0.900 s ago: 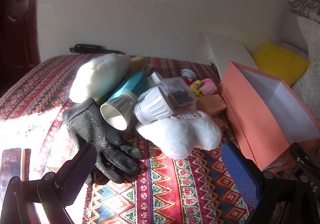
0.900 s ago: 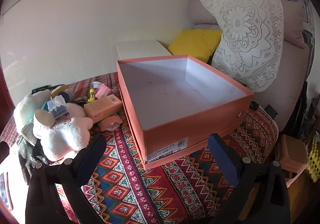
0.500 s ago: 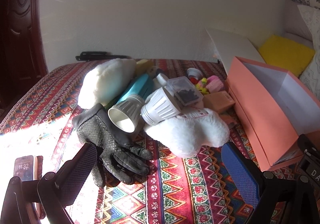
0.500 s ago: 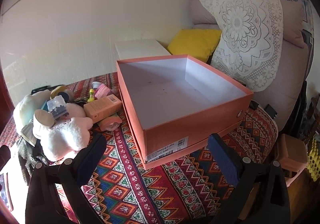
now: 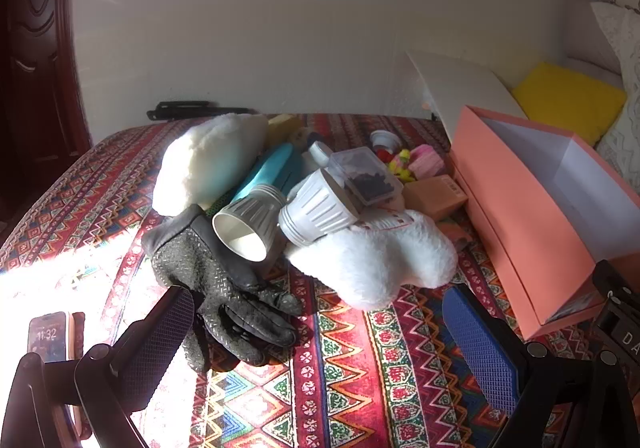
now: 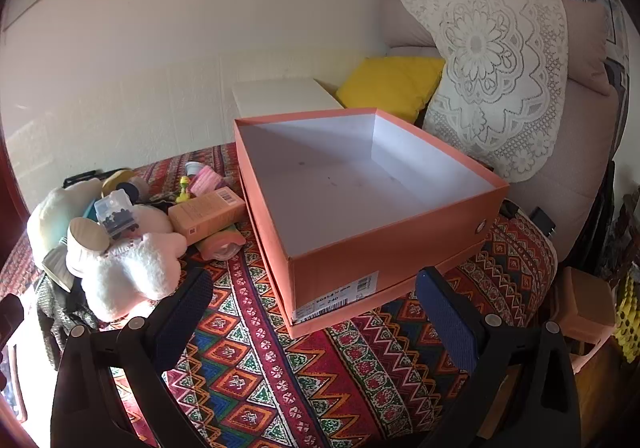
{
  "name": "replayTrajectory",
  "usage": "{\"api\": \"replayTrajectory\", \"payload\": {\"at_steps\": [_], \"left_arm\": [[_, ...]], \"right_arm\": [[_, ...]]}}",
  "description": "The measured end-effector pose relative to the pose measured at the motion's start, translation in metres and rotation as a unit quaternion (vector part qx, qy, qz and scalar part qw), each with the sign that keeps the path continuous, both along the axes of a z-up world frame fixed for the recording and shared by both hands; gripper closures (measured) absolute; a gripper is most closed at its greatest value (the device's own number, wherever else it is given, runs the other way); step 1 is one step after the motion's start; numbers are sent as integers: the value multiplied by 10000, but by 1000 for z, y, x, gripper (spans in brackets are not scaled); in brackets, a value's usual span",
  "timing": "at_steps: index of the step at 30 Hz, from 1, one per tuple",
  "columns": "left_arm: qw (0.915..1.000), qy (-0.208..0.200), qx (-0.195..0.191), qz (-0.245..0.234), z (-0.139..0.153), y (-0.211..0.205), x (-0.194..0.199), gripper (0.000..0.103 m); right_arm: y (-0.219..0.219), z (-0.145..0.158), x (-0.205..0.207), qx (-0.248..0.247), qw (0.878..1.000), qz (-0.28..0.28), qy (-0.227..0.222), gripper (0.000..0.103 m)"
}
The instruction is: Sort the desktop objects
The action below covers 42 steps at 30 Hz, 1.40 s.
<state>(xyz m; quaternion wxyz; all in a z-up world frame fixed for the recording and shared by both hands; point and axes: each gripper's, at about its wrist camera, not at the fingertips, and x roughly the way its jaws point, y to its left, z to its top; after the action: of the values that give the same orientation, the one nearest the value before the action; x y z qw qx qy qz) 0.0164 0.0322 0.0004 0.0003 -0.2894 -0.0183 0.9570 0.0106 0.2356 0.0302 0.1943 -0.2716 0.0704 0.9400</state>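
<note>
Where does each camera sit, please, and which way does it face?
Left wrist: behind the open left gripper, low over the cloth, facing the pile with the glove.
Right wrist: behind the open right gripper, facing the empty orange box.
Both show the box, the pile and the white plush toy.

Bare patterned cloth (image 5: 340,368) lies open before the clutter pile (image 5: 304,207); orange box (image 6: 380,248) walls the right.
</note>
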Motion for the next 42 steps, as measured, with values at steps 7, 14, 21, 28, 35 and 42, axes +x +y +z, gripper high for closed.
{"api": "replayTrajectory", "payload": {"at_steps": [7,14,21,28,35,42], "left_arm": [[10000,-43,39,-25,3,-16,-10,0],[9993,279,-230,-22,19,-36,-10,0],[9995,224,-54,-225,9,-63,-13,0],[9993,275,-201,133,9,-86,-16,0],[9988,-55,-114,-470,-2,-89,-55,0],[9917,-937,16,-881,-44,-92,-103,18]], "right_arm": [[-3,8,9,54,9997,37,252,0],[-9,25,43,-12,9836,-145,1799,0],[-24,6,5,320,9952,672,629,0],[-47,-4,-9,159,9879,1536,160,0],[-68,12,-33,-247,9725,2282,397,0],[-113,11,-81,-262,9343,3554,121,10]]}}
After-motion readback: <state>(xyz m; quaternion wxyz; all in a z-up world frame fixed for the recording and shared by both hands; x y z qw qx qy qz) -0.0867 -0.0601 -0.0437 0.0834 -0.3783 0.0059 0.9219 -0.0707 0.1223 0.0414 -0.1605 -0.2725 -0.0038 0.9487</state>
